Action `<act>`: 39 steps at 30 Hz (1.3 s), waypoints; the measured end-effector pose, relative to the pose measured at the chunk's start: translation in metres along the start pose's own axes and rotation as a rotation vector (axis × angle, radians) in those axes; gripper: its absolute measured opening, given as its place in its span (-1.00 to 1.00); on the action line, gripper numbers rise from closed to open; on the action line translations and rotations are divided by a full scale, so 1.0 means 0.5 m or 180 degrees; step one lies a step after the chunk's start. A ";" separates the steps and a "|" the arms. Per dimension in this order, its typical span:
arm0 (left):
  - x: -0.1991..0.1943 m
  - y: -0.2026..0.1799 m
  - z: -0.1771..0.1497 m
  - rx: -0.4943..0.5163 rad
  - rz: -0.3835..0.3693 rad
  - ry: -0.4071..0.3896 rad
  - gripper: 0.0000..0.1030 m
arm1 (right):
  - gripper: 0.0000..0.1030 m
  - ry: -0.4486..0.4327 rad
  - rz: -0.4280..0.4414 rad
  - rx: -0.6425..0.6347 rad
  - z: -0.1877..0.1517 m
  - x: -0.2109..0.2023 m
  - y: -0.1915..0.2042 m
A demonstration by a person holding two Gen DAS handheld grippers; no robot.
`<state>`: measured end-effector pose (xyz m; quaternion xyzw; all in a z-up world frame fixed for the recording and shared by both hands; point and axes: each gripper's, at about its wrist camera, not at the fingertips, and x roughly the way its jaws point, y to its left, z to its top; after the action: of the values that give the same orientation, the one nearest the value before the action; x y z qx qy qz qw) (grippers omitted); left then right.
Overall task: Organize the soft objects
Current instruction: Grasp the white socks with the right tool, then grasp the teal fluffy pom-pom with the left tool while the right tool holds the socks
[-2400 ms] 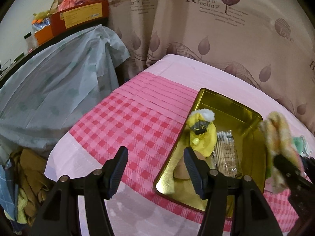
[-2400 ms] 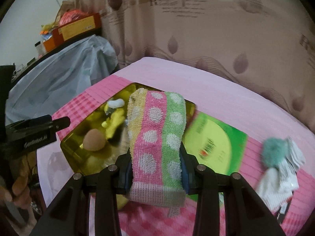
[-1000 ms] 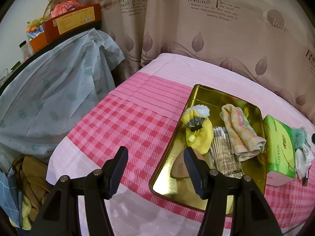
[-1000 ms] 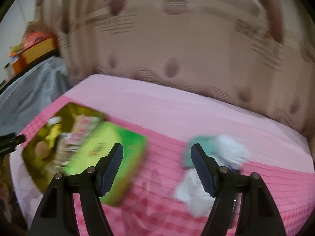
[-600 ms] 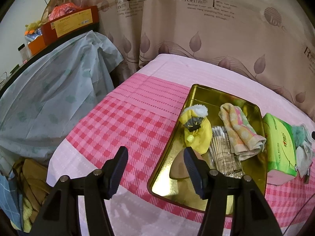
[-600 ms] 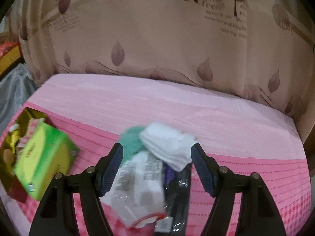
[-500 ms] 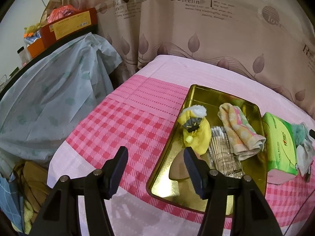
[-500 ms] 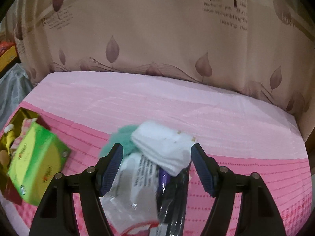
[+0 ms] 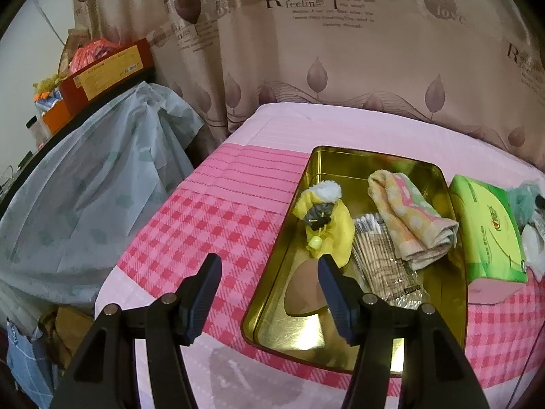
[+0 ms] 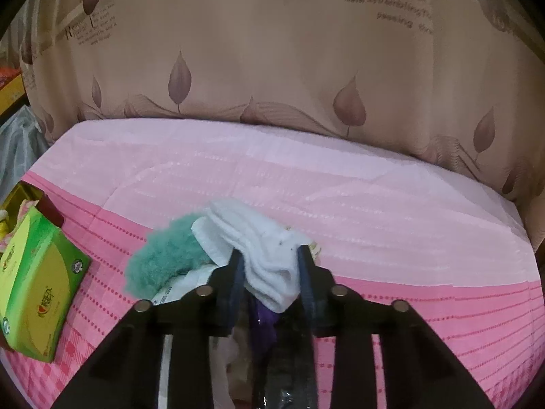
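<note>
Left wrist view, bed (image 9: 238, 225): pink checked cover is spreading out below and ahead of the left gripper (image 9: 269, 279).
Tin (image 9: 439, 173): gold tray is lying just ahead of the left gripper, to its right, already holding a folded towel (image 9: 408, 221), a yellow doll (image 9: 327, 228), a packet of sticks (image 9: 381, 259) and a brown pad (image 9: 303, 293).
Tissue box (image 9: 483, 231): green, sitting outside the tin, touching its far right side.
Left gripper: hanging with jaws spread wide, nothing between them.
Right gripper (image 10: 270, 266): jaws are closing on a white sock (image 10: 262, 252), which is bulging between the pads.
Sock's place: lying on a small pile right of the tissue box, on top of a teal fluffy thing (image 10: 160, 262) and some plastic packets (image 10: 177, 286).
Progress: judging by the tin, several soft things are already being kept there; the sock, the teal thing and perhaps the tissues are waiting to go in.
Step in hand: likely gripping the sock to carry it left to the tin.
</note>
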<state>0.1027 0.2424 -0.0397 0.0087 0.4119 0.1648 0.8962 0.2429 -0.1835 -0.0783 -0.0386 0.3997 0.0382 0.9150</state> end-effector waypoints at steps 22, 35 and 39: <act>-0.122 -0.332 0.072 0.0671 -0.1168 -0.0173 0.20 | -0.61 -0.0146 -0.0450 0.0378 -0.166 -0.121 -0.152; -0.029 -0.649 0.144 0.1140 -0.1674 0.0412 0.22 | -0.61 -0.0046 -0.0274 0.0255 -0.187 -0.103 -0.125; 0.012 -0.704 0.153 0.1156 -0.1743 0.0590 0.22 | -0.61 -0.0005 -0.0189 0.0312 -0.185 -0.100 -0.132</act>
<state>0.2645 -0.0794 -0.0470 0.0422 0.5012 -0.1579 0.8498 0.1482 -0.2604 -0.1014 -0.0056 0.3990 -0.0085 0.9169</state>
